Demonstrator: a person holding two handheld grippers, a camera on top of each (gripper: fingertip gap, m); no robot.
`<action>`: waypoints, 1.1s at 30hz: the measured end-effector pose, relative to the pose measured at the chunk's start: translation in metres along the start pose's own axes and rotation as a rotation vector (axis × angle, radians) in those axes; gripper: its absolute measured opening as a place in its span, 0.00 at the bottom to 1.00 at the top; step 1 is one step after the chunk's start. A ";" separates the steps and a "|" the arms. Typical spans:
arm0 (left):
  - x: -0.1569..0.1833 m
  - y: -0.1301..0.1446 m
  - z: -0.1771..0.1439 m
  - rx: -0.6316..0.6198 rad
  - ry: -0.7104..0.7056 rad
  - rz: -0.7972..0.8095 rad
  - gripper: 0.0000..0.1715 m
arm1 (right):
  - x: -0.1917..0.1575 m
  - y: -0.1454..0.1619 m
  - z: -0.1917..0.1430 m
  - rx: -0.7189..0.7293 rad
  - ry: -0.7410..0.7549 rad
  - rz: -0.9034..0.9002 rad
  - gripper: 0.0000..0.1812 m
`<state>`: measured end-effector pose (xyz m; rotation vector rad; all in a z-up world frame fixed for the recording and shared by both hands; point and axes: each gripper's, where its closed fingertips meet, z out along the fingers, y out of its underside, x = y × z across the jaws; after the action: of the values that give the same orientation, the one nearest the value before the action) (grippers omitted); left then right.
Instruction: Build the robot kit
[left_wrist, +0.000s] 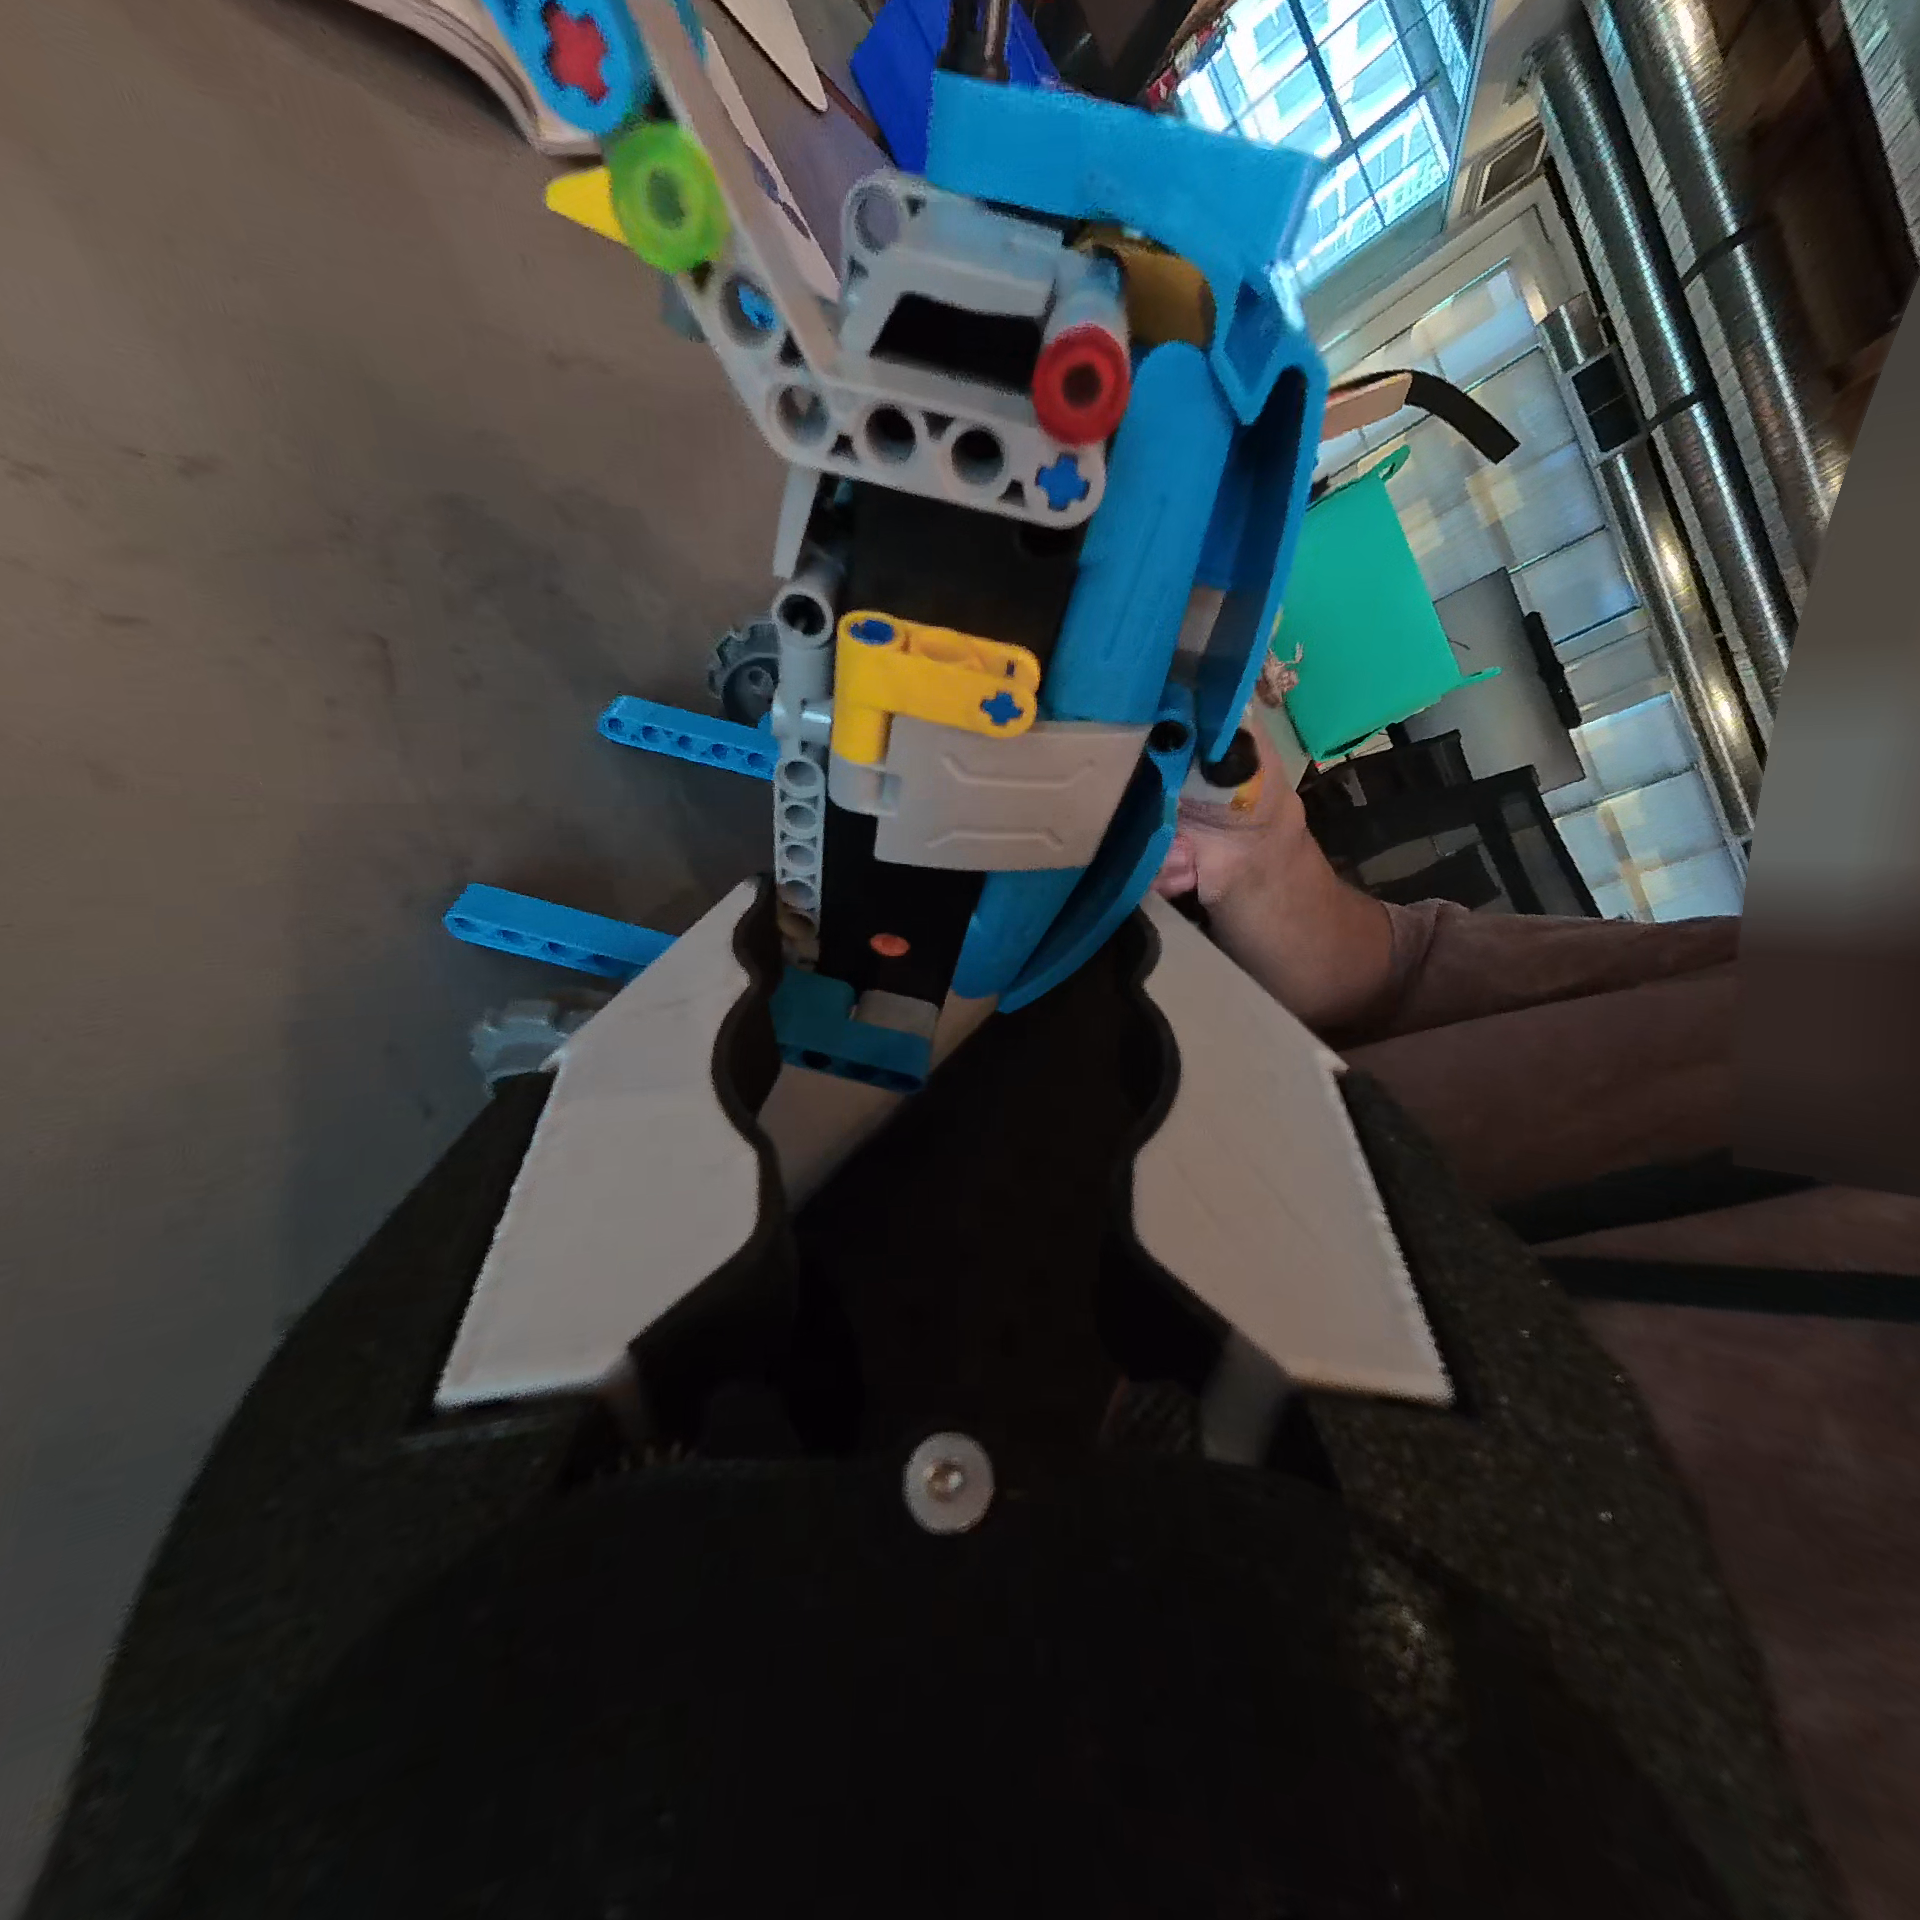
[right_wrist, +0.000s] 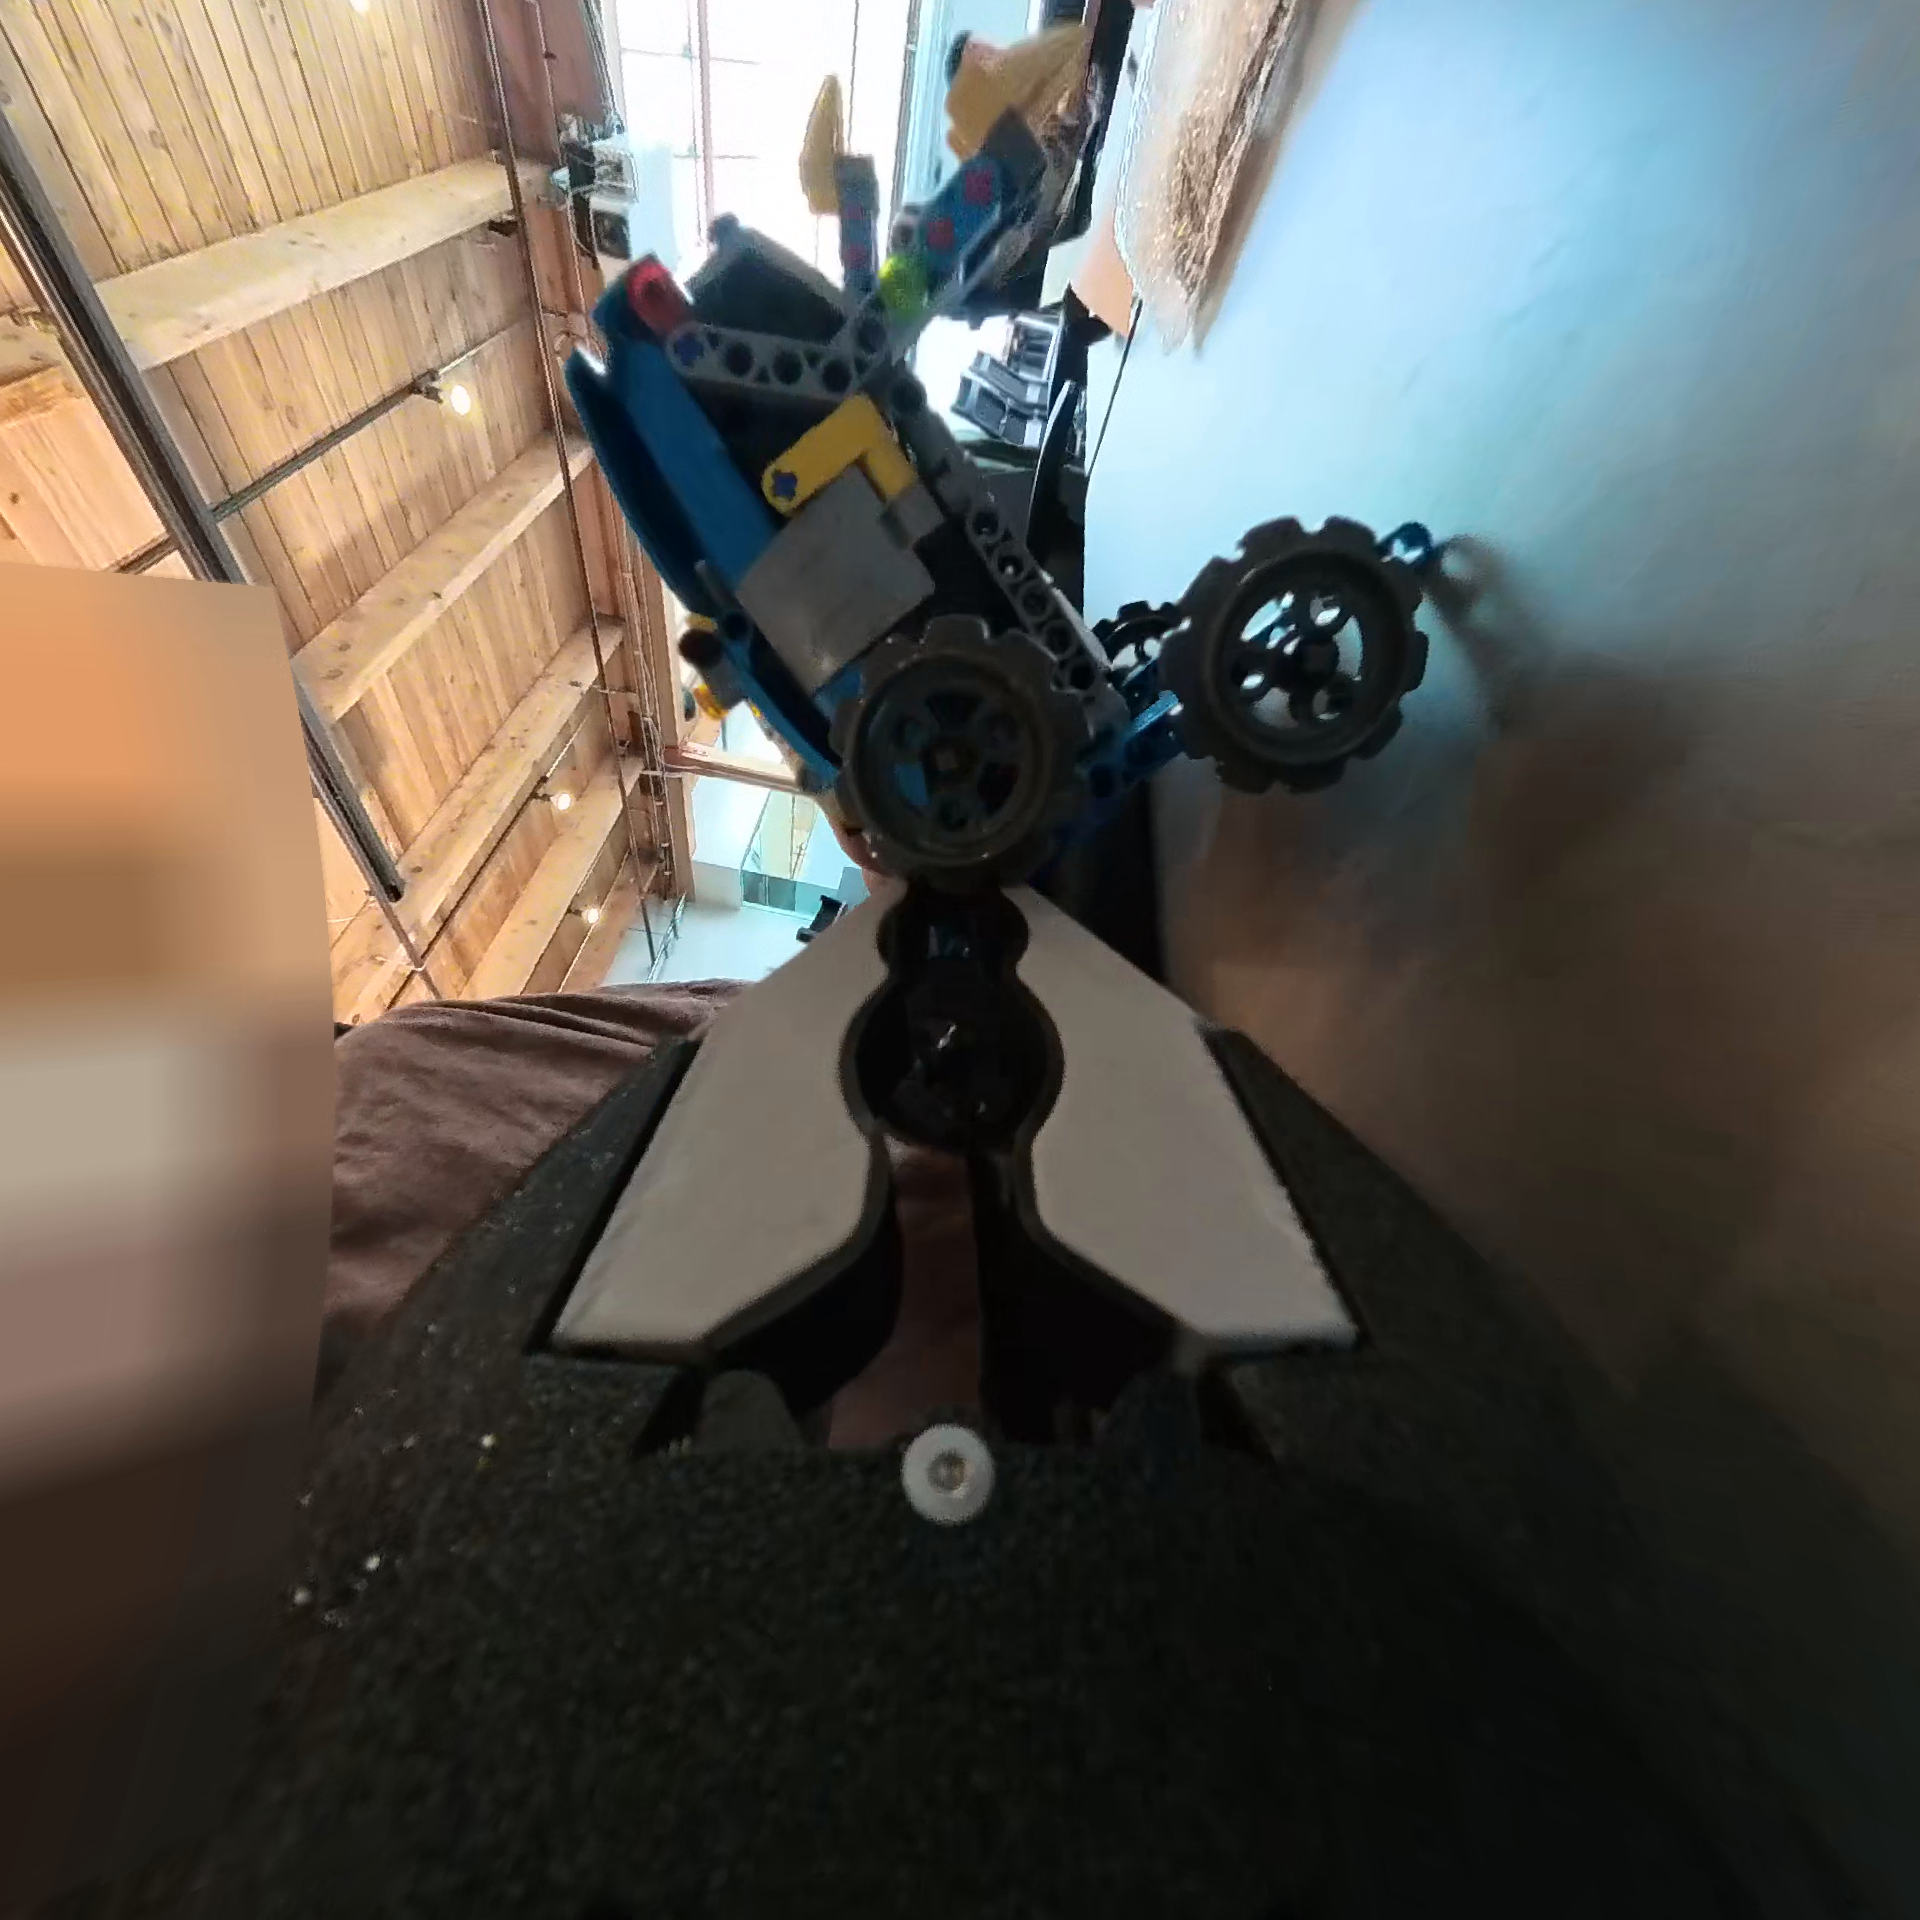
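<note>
A toy vehicle (left_wrist: 966, 644) built of blue, grey, yellow and black building-set pieces is held off the grey table (left_wrist: 260, 623). My left gripper (left_wrist: 951, 904) is closed around its lower end, one white finger on each side of the black and blue body. In the right wrist view the same vehicle (right_wrist: 790, 499) shows with two dark grey toothed wheels (right_wrist: 951, 764) (right_wrist: 1299, 660). My right gripper (right_wrist: 956, 909) is nearly closed just under the nearer wheel, with a dark part of the model between its fingers. A person's hand (left_wrist: 1257, 883) touches the model's far side.
A booklet (left_wrist: 488, 73) and loose blue, green and yellow parts (left_wrist: 660, 197) lie on the table beyond the model. A brown sleeve (left_wrist: 1538, 966) is at the right. A green panel (left_wrist: 1351, 613), windows and a wooden ceiling (right_wrist: 312, 416) are in the background. Tip to tip, the grippers are about 5 centimetres apart.
</note>
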<state>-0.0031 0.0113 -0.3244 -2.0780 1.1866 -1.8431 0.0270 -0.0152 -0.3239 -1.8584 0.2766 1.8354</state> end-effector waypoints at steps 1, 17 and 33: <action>0.000 -0.001 0.000 0.005 0.004 -0.008 0.37 | -0.001 0.000 0.000 0.003 -0.003 0.001 0.05; -0.001 0.000 0.003 -0.002 -0.018 0.004 0.37 | 0.005 -0.004 -0.001 0.005 0.029 0.046 0.08; 0.000 -0.002 0.002 0.005 0.005 -0.018 0.37 | 0.003 -0.002 0.000 0.004 0.041 0.012 0.07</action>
<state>-0.0011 0.0118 -0.3240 -2.0893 1.1673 -1.8576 0.0276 -0.0129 -0.3261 -1.8969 0.3059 1.8053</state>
